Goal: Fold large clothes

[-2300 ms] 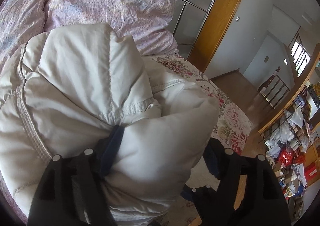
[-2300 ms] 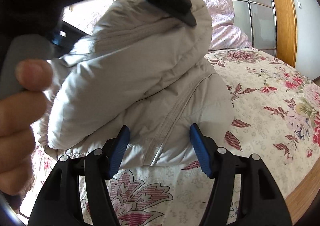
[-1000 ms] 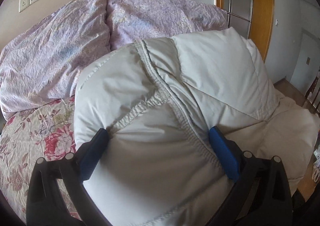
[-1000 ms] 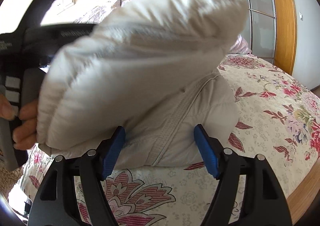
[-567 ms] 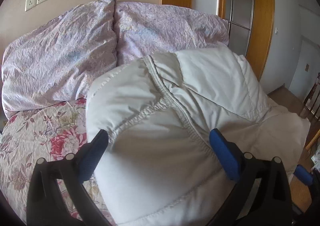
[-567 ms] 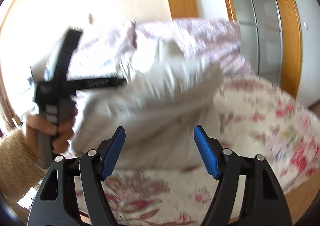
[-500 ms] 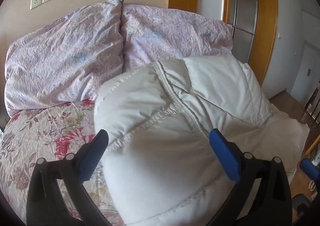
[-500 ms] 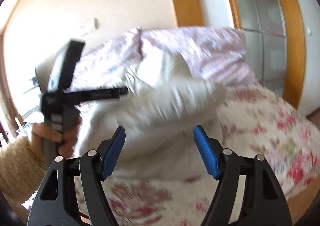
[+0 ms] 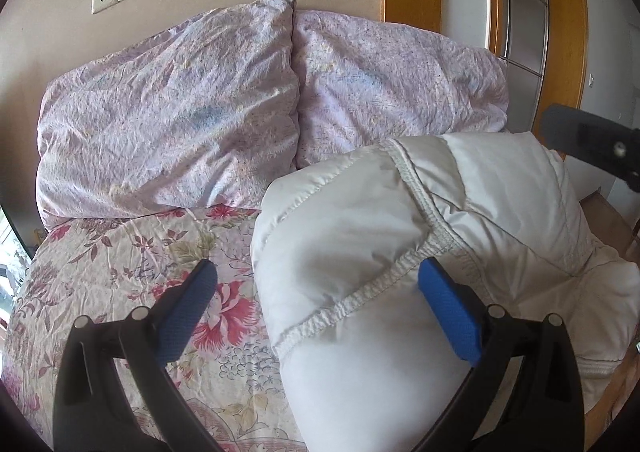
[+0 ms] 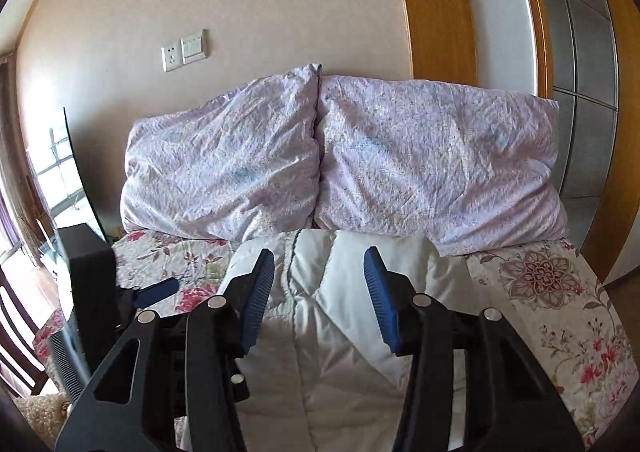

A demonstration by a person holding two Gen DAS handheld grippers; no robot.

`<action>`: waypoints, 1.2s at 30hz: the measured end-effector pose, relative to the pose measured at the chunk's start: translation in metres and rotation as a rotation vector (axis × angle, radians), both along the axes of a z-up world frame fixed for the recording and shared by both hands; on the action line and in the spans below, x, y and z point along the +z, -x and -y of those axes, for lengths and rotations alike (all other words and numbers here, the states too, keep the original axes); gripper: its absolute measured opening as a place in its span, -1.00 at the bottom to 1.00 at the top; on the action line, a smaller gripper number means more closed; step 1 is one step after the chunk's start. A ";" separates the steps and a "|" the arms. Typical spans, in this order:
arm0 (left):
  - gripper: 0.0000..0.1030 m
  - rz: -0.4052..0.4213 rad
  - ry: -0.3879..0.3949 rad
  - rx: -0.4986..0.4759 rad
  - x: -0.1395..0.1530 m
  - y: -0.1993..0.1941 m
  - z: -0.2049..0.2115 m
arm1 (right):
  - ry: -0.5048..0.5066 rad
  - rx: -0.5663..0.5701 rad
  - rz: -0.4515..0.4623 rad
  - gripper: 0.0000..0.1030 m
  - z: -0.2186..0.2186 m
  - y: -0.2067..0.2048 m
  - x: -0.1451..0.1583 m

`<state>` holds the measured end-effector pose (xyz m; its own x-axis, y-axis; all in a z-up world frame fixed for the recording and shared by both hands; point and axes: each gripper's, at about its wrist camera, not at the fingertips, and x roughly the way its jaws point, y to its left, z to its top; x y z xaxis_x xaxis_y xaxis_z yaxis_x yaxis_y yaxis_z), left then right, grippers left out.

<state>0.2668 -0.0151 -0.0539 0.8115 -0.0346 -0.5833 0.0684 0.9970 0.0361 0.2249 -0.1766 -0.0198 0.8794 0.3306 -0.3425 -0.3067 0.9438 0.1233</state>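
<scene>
I have the white padded jacket [image 9: 420,252] bundled in a thick fold on the flowered bed [image 9: 132,252], at five o'clock from the pillows [image 9: 172,124], my left tongs [image 9: 316,292] apart, my right tongs [image 10: 320,292] just narrowing on nothing above it, so only tidying seems left.

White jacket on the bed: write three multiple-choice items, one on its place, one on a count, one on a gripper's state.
1. The jacket lies: A) on the floor; B) on the floral bedspread, before the pillows; C) on a chair.
2. Pillows: A) one; B) two; C) three.
3. The left gripper has its fingers: A) shut on the jacket; B) shut on a pillow; C) spread open.
Answers: 1 B, floral cloth shows around it; 2 B, two lilac ones sit side by side; 3 C, they stand wide apart, pinching nothing.
</scene>
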 end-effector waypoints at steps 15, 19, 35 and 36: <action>0.97 -0.019 0.024 -0.044 -0.015 -0.019 0.020 | -0.065 -0.185 -0.213 -0.35 0.069 -0.062 -0.084; 0.97 -0.049 0.046 -0.056 -0.020 -0.026 0.026 | -0.101 -0.186 -0.233 -0.36 0.077 -0.068 -0.099; 0.97 -0.099 -0.035 -0.044 -0.047 -0.044 0.045 | -0.119 -0.175 -0.301 -0.36 0.080 -0.097 -0.134; 0.97 -0.104 -0.037 -0.044 -0.048 -0.046 0.045 | -0.116 -0.176 -0.309 -0.36 0.080 -0.098 -0.135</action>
